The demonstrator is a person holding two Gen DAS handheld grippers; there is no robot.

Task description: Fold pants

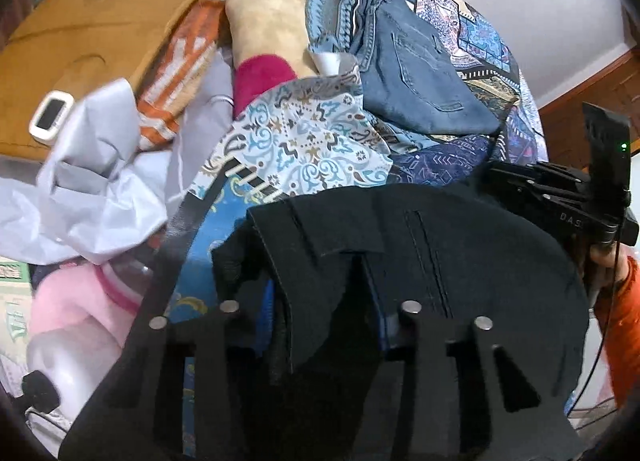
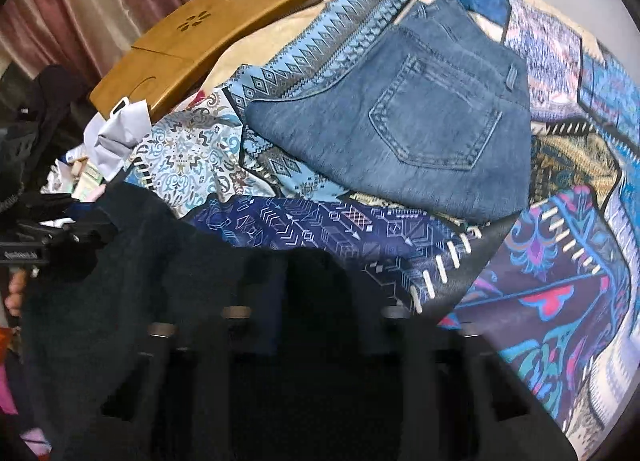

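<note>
Black pants (image 1: 400, 245) hang across the front of both views, held up between my two grippers above a bed covered in a patterned blue quilt (image 2: 560, 261). My left gripper (image 1: 320, 261) is shut on the black pants' edge; the cloth drapes over its fingers. My right gripper (image 2: 316, 285) is shut on the same black pants (image 2: 160, 281), its fingers mostly hidden by dark cloth. The right gripper also shows in the left wrist view (image 1: 560, 197), the left one in the right wrist view (image 2: 40, 245). Folded blue jeans (image 2: 420, 113) lie on the quilt beyond.
A wooden lap table (image 2: 192, 37) lies at the far left of the bed, with a small white device (image 1: 52, 119) on it. Crumpled white cloth (image 1: 100, 181), pink items (image 1: 68, 301) and an orange-patterned blanket (image 1: 180, 61) lie at the left.
</note>
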